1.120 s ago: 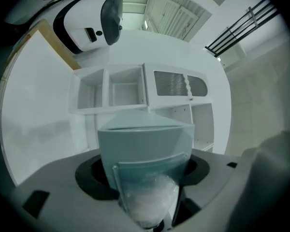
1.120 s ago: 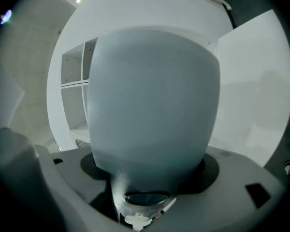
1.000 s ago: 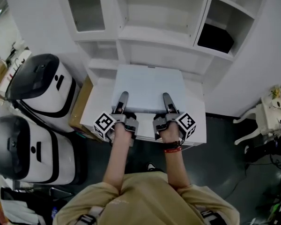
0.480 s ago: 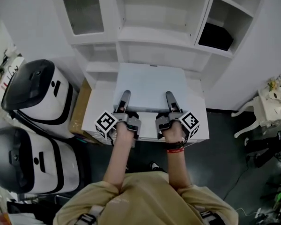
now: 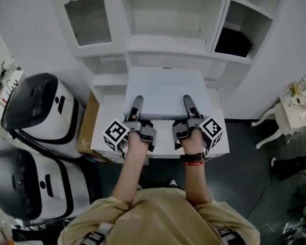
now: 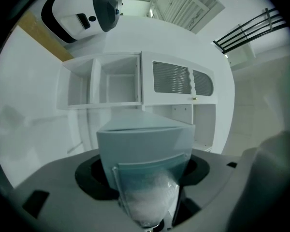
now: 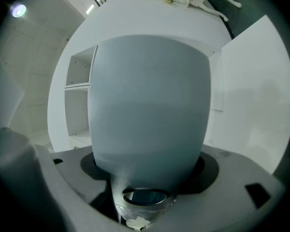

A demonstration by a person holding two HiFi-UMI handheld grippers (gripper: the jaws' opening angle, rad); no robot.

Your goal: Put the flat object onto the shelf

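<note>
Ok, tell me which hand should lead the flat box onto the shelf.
Neither alone, I'd judge. The left tool and right tool clamp the flat box at its near edge, evenly either side of its middle, with the shelf straight ahead. Push with both.

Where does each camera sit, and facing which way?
Head view: on the person's head, steeply down at the flat pale grey box before the white shelf unit; forearms show.
Left gripper view: on the left hand-held gripper, along its jaws clamping the box; shelf ahead.
Right gripper view: on the right hand-held gripper; box fills it.
Shared: all show box and shelf.
</note>
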